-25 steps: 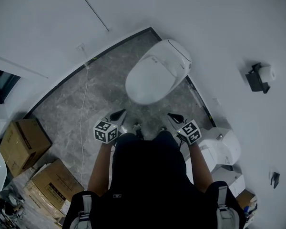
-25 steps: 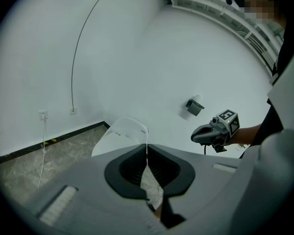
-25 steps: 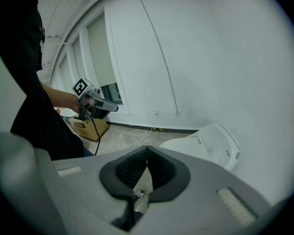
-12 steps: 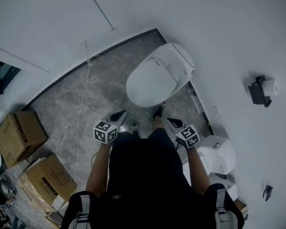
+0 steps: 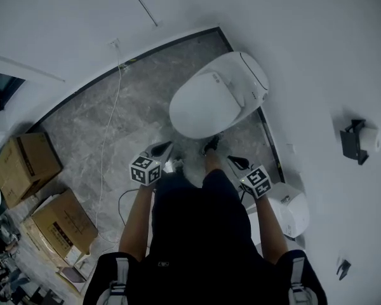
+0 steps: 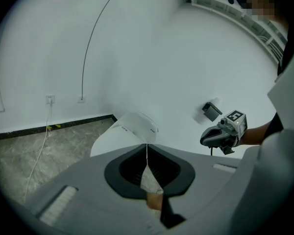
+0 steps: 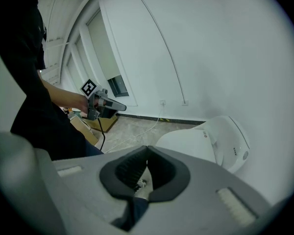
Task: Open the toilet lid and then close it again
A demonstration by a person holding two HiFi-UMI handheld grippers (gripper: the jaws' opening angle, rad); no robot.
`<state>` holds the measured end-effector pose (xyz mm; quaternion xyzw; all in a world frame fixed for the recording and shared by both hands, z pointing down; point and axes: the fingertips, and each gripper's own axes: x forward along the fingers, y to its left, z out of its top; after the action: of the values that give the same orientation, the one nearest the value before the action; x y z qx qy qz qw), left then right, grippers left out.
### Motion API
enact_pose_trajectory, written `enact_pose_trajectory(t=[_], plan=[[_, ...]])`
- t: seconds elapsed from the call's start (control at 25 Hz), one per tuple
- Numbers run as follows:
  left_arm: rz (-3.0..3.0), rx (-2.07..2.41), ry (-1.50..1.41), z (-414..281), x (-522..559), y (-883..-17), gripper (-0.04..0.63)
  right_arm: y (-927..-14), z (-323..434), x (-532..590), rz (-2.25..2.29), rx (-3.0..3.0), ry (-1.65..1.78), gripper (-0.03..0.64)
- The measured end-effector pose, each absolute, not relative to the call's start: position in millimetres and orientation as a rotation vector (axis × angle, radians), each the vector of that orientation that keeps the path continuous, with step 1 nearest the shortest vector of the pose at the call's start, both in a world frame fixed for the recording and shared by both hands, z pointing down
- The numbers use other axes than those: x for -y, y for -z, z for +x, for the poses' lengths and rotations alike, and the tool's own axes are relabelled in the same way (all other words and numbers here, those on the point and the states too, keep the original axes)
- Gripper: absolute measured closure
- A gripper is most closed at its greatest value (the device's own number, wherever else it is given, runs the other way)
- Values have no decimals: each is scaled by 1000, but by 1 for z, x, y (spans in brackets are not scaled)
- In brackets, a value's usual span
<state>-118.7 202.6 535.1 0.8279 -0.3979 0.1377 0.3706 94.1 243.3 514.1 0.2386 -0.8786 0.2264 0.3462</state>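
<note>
The white toilet (image 5: 216, 97) stands against the wall with its lid down. It also shows in the left gripper view, toilet (image 6: 125, 133), and in the right gripper view, toilet (image 7: 206, 141). My left gripper (image 5: 162, 150) hangs short of the bowl's front, jaws shut, nothing between them. My right gripper (image 5: 233, 161) is beside it on the right, also shut and empty, apart from the toilet. Each gripper view shows the other one: the right gripper (image 6: 220, 136) and the left gripper (image 7: 105, 105). A shoe (image 5: 211, 146) stands near the toilet's base.
Two cardboard boxes (image 5: 19, 167) (image 5: 60, 224) sit at the left on the grey marble floor. A white cable (image 5: 111, 126) runs from a wall socket (image 5: 116, 43). A paper roll holder (image 5: 355, 140) hangs on the right wall, above a white unit (image 5: 292, 208).
The person has stepped closer to the toilet, and a shoe now shows near its base. Both grippers have moved forward and lower. The lid stays down.
</note>
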Motion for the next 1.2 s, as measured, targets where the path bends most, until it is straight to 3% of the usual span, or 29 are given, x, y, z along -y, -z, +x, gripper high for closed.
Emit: enact_pose_trajectory(t=[0.52,1.2], plan=[[1957,1045,-302,-121,-159,-653,581,-552,105,-188,575,2241,-607,614],[1814,1014,-373,-136,-142,-852,580,-676,120,-181,663,2149,-744,614]])
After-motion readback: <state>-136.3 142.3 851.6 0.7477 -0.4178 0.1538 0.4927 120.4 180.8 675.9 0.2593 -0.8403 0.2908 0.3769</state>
